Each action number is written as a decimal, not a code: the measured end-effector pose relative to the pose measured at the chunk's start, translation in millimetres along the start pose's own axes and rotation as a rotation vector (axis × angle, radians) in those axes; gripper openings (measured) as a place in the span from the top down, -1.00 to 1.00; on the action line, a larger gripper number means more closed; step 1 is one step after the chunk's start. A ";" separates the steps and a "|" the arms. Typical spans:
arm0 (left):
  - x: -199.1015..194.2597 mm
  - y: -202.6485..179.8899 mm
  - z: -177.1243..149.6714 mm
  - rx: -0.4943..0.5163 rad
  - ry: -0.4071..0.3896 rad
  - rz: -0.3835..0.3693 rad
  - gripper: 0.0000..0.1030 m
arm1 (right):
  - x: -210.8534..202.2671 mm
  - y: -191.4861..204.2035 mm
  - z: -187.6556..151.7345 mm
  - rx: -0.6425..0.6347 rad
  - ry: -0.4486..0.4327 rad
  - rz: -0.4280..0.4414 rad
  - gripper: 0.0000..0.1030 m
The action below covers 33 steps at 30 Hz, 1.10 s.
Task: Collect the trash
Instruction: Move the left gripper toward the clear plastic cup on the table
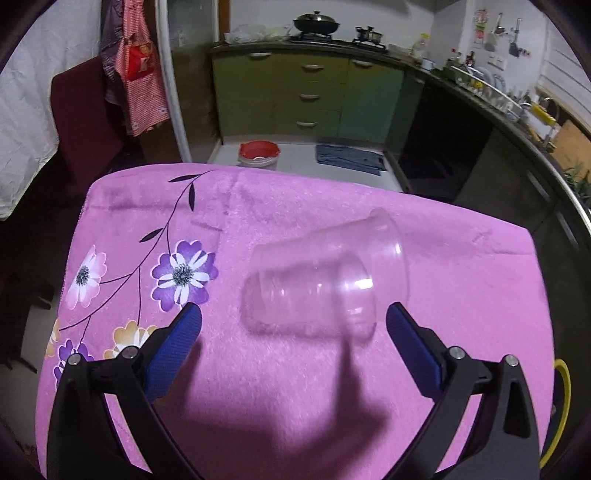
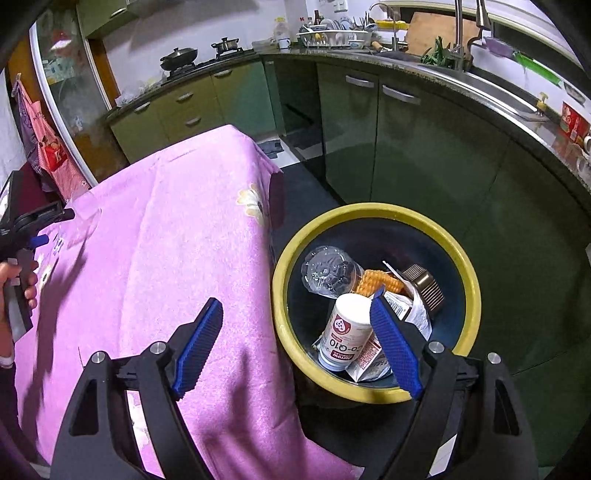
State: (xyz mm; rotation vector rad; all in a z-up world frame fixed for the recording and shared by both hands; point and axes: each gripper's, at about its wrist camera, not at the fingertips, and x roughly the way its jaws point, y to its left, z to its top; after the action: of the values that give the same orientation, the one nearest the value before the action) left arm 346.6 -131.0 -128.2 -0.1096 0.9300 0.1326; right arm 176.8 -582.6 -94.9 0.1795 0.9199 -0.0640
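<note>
Through my left gripper (image 1: pixel 293 317) I see the jaws spread wide with nothing pinched. Just ahead of the blue pads (image 1: pixel 177 347) lie clear plastic cups (image 1: pixel 325 280) on their sides, one nested in the other. They are smeared and see-through, so I cannot tell their exact number or whether the right pad touches the rim; it sits very close. The yellow curve (image 1: pixel 563 398) at the right edge, beyond my right finger, is cut off by the frame.

My right gripper (image 2: pixel 295 314) is also spread and empty, hanging over the edge of the table with the yellow-rimmed bin (image 2: pixel 373 214) ahead and below. The right finger covers part of what is inside. I can make out a white supplement bottle (image 2: pixel 343 332), a clear plastic bottle (image 2: pixel 327 273), an orange wrapper (image 2: pixel 376 282), a brown ribbed piece (image 2: pixel 424 288) and crumpled white packaging (image 2: pixel 417 314); the bottom of the bin is too dark to read. Far to my left, a hand (image 2: pixel 22 280) holds the other gripper, cropped by the frame.

The table wears a pink fleece cloth (image 1: pixel 295 206) printed with flowers and a dark vine, shadowed near me. Beyond it stand green kitchen cabinets (image 1: pixel 280 92) with a wok (image 1: pixel 316 22) on the stove, a red basin (image 1: pixel 258 151) on the floor and a red checked apron (image 1: pixel 138 70) hanging to the left.
</note>
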 end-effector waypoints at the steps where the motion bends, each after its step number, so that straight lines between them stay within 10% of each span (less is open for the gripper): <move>1: 3.0 0.1 0.2 -0.002 0.008 0.006 -0.85 | 1.9 -0.1 -0.2 0.000 0.003 0.003 -0.57; 33: 12.6 3.1 -4.0 -0.133 -0.044 0.173 -0.85 | 24.6 5.3 -10.1 -0.019 0.041 0.075 -0.58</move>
State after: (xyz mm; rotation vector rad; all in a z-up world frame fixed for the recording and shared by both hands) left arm 350.4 -127.7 -140.7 -0.1483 0.8855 0.3558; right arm 184.5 -575.0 -119.8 0.1980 0.9537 0.0178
